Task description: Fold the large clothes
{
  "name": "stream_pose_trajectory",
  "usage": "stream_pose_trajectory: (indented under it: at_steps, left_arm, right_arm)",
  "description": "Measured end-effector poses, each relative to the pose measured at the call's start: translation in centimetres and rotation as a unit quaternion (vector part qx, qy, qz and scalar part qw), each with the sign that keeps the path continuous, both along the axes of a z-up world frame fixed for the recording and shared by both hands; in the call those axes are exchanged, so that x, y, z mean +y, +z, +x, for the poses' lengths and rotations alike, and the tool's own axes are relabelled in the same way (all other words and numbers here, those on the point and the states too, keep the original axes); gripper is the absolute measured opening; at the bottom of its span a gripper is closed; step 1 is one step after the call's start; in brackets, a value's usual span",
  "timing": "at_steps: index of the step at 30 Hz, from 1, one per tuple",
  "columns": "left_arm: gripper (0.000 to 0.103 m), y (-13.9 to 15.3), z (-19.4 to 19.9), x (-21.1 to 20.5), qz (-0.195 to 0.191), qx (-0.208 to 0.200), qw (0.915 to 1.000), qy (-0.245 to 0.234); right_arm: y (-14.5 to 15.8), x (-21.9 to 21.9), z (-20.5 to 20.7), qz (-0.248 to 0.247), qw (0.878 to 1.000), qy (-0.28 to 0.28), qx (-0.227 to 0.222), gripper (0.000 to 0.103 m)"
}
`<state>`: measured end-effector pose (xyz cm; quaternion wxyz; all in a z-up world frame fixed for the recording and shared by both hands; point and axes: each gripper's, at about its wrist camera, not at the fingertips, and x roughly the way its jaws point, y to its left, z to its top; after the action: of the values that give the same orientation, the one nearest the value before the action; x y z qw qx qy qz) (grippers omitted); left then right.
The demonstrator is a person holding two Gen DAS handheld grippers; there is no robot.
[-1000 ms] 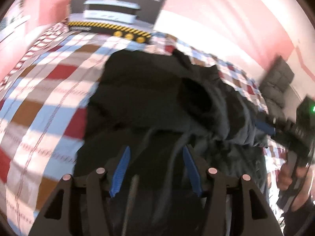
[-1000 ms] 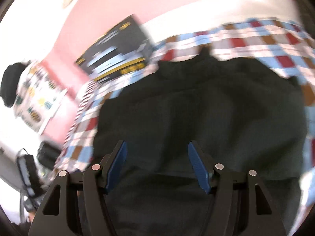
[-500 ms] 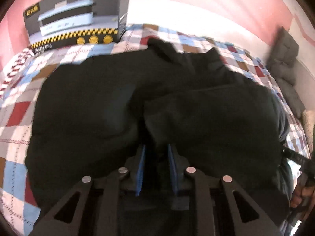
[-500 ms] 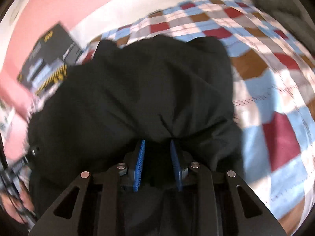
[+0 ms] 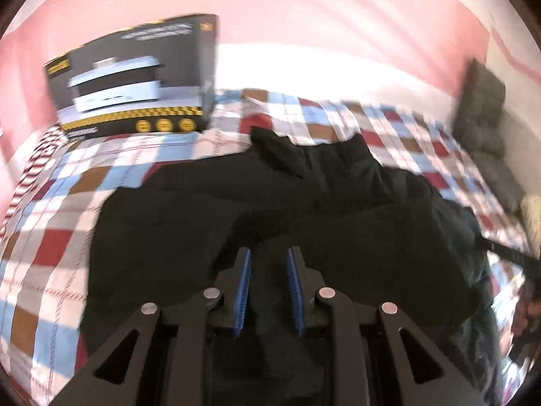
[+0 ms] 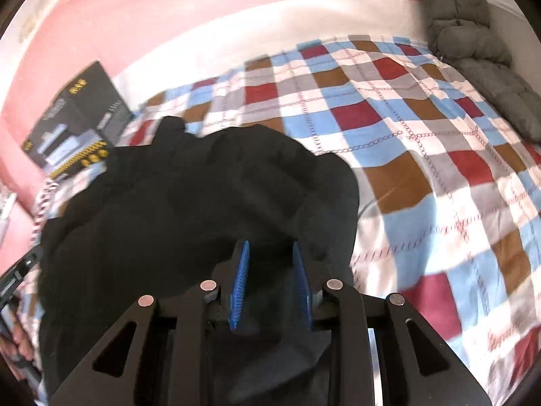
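Observation:
A large black garment (image 5: 209, 223) lies bunched on the checked bed cover (image 5: 50, 247); it also shows in the right wrist view (image 6: 175, 209). My left gripper (image 5: 268, 257) is shut on a fold of the garment near its near edge, the blue pads narrowly apart with cloth between them. My right gripper (image 6: 268, 250) is shut on another fold of the same garment at its right side. The other hand-held gripper shows at the right edge of the left wrist view (image 5: 520, 264).
A black product box (image 5: 135, 77) stands at the head of the bed by the pink wall; it also shows in the right wrist view (image 6: 74, 125). A grey quilted cushion (image 6: 473, 34) leans at the far right. Bare checked cover (image 6: 439, 169) lies to the right of the garment.
Both grippers closed on folds of the garment about half a second ago and keep hold. The cloth has been drawn toward the near side, exposing more checked cover around it.

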<state>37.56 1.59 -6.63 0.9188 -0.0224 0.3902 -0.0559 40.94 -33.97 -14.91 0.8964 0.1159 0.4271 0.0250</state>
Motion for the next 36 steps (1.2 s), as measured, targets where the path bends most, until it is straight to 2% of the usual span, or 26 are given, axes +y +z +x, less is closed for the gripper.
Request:
stream_pose_trajectory:
  at_steps: [3,5,9,13,15,17,19,22,26,28,29,30,36]
  left_arm:
    - [0.024,-3.9,2.7,-1.0,0.033,0.048,0.9983,0.002]
    - [0.028,-5.5,3.4,-0.8,0.037,0.054,0.9979,0.004]
    - [0.027,-4.2,2.4,-0.1,0.037,0.051,0.9979,0.015]
    - [0.027,-1.3,-2.2,1.3,0.013,0.013,0.9998,0.008]
    - [0.027,-1.7,-3.6,1.1,0.022,0.017,0.9996,-0.002]
    - [0.027,-3.7,-3.0,0.6,0.049,0.051,0.9975,-0.006]
    - [0.027,-4.5,-2.9,0.5,0.067,0.069,0.9954,0.007]
    - [0.024,-2.4,-4.7,0.5,0.053,0.055,0.997,0.015]
    - [0.024,1.0,-9.5,0.8,0.036,0.031,0.9988,0.012]
    - [0.024,2.4,-12.6,0.9,0.033,0.023,0.9991,0.013]
    - [0.024,2.9,-13.8,0.9,0.032,0.02,0.9992,0.012]
    - [0.024,3.4,-15.4,1.0,0.03,0.017,0.9994,0.01]
    - [0.027,5.6,-23.3,1.8,0.016,0.012,0.9997,0.011]
  right_arm:
    - [-2.1,-0.4,1.8,-0.01,0.999,0.002,0.033,0.028]
    - [-2.5,0.2,2.1,-0.031,0.999,0.014,0.037,0.028]
    - [-0.6,0.0,0.1,-0.033,0.999,0.009,0.025,0.028]
    - [1.4,-0.8,-4.5,-0.014,1.0,0.012,-0.005,0.028]
    - [0.7,-0.5,-5.7,-0.02,1.0,0.019,0.008,0.028]
    - [-1.7,0.0,-5.6,-0.03,0.998,0.027,0.054,0.028]
    - [-2.4,-0.1,-5.4,-0.021,0.997,0.019,0.072,0.028]
    - [-0.1,0.3,-7.0,-0.017,0.998,0.019,0.05,0.028]
    - [3.0,1.4,-11.2,-0.022,0.999,0.034,0.019,0.028]
    - [4.4,2.1,-13.8,-0.018,0.999,0.044,0.002,0.035]
    - [5.2,2.4,-15.6,-0.011,0.999,0.051,-0.008,0.045]
    - [5.6,2.7,-16.7,-0.008,0.998,0.055,-0.013,0.05]
    - [7.4,4.1,-24.0,0.005,0.997,0.068,-0.028,0.051]
